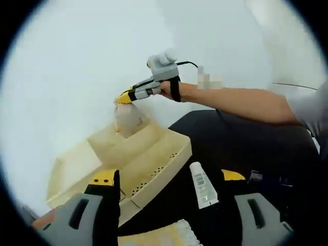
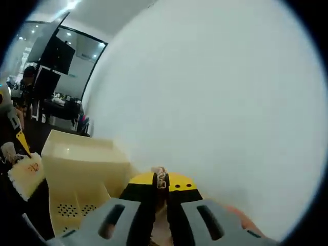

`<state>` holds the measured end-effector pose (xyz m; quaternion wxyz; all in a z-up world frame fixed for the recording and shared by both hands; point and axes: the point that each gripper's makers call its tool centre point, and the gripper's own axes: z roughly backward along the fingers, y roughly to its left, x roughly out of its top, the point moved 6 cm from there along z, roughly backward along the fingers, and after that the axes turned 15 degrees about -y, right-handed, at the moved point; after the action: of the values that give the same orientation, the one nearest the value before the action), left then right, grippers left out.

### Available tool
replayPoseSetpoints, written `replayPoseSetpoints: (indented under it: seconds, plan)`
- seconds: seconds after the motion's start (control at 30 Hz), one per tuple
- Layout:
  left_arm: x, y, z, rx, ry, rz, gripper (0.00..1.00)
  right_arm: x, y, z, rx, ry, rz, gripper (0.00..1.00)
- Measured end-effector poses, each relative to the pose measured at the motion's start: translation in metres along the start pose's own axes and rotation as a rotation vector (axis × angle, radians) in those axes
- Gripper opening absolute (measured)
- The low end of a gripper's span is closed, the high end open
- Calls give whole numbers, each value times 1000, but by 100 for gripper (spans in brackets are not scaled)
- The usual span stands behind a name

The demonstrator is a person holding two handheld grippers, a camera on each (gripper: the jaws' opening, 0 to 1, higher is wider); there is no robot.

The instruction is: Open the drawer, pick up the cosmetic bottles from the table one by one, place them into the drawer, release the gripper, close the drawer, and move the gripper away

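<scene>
The right tongs (image 1: 124, 97) are pinching a pale beige soft pouch-like cosmetic bottle (image 1: 127, 118) by its top, hanging it over the cream plastic drawer unit (image 1: 154, 154). Lowering it fully into the open drawer before letting go seems wise. The left tongs (image 1: 169, 179) are standing spread over a white cosmetic tube (image 1: 203, 184) on the black tabletop (image 1: 241, 143).

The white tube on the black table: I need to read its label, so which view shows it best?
The left gripper view: the white tube lies in plain sight between that gripper's fingers, label up. The right gripper view faces the wall and the cream organizer.
</scene>
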<state>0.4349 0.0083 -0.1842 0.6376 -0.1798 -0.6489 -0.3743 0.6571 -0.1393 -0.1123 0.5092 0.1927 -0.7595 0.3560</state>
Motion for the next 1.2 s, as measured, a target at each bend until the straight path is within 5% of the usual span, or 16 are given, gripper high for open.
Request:
replayPoseSetpoints:
  seconds: [0.43,0.57,0.8,0.87,0.97,1.2]
  plan:
    - [-1,3,1,-6,-6,11,69,-24,-26,13,-17,45,6,4]
    - [-3,-2,1,-11,3,18,69,-23,-34,24,-78,57,25,4]
    - [1,-3,3,-11,10,6,69,-21,-14,33,-56,43,-4,4]
    - [1,-1,4,-7,11,6,69,-17,-16,33,-104,7,-36,4]
    - [-2,-2,5,-6,21,6,69,-24,-20,36,-96,65,15,4]
    - [-2,-2,3,-8,22,7,68,-28,-15,39,-93,50,-21,4]
